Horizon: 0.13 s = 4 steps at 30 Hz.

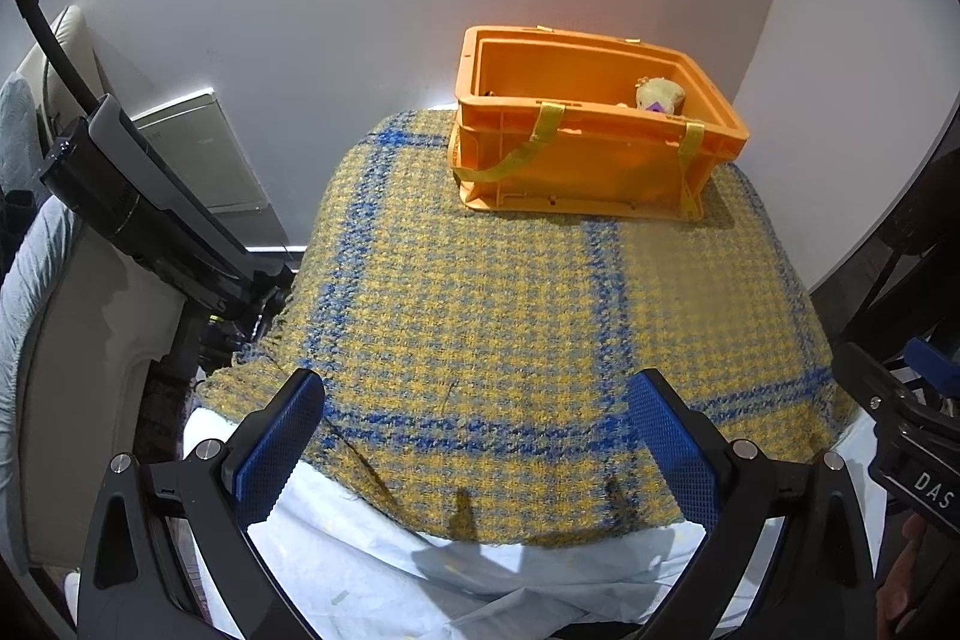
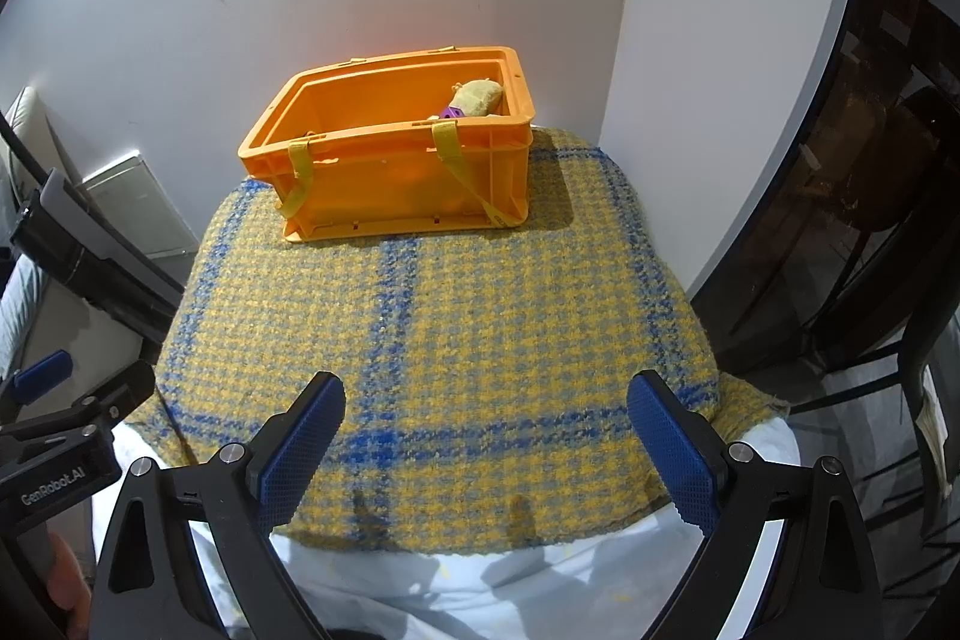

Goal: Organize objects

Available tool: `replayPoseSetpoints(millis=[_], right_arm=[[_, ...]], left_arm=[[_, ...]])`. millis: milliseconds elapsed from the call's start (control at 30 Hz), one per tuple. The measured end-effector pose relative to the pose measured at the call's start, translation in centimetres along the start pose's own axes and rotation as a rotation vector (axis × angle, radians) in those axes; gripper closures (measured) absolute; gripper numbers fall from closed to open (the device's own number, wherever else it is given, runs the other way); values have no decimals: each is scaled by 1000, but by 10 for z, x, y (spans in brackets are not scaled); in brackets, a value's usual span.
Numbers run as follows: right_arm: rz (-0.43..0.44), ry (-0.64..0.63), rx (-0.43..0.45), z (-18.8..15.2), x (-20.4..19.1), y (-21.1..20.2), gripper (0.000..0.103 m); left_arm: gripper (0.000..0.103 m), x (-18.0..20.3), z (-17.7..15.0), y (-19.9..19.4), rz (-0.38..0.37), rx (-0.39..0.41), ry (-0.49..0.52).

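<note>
An orange plastic crate (image 1: 600, 160) with yellow straps stands at the far end of a table covered by a yellow and blue woven cloth (image 1: 510, 316). A yellow plush toy (image 1: 659, 93) with a purple piece lies inside it at the right end. The crate (image 2: 396, 184) and the toy (image 2: 477, 97) also show in the right wrist view. My left gripper (image 1: 477, 388) is open and empty over the near edge of the cloth. My right gripper (image 2: 486, 391) is open and empty over the near edge as well, far from the crate.
A white sheet (image 1: 480, 574) lies under the cloth (image 2: 480, 316) at the near edge. White walls stand behind the table. A black stand (image 1: 138, 208) and a beige chair (image 1: 72, 370) are at the left. Dark furniture (image 2: 870, 220) is at the right.
</note>
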State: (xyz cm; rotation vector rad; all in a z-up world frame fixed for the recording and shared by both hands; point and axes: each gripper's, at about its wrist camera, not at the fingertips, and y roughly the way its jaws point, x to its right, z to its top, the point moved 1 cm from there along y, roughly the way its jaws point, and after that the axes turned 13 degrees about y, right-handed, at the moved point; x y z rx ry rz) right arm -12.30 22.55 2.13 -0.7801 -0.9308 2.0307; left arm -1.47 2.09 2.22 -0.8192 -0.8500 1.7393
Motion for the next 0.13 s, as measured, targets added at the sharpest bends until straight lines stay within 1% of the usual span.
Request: replayPoseSetpoints(millis=[67, 133], right_arm=[[-1, -3, 0, 0, 0, 0, 8], [0, -4, 0, -1, 0, 0, 8]], left_arm=[[0, 1, 0, -2, 10, 10, 4], [0, 4, 2, -1, 15, 2, 16]])
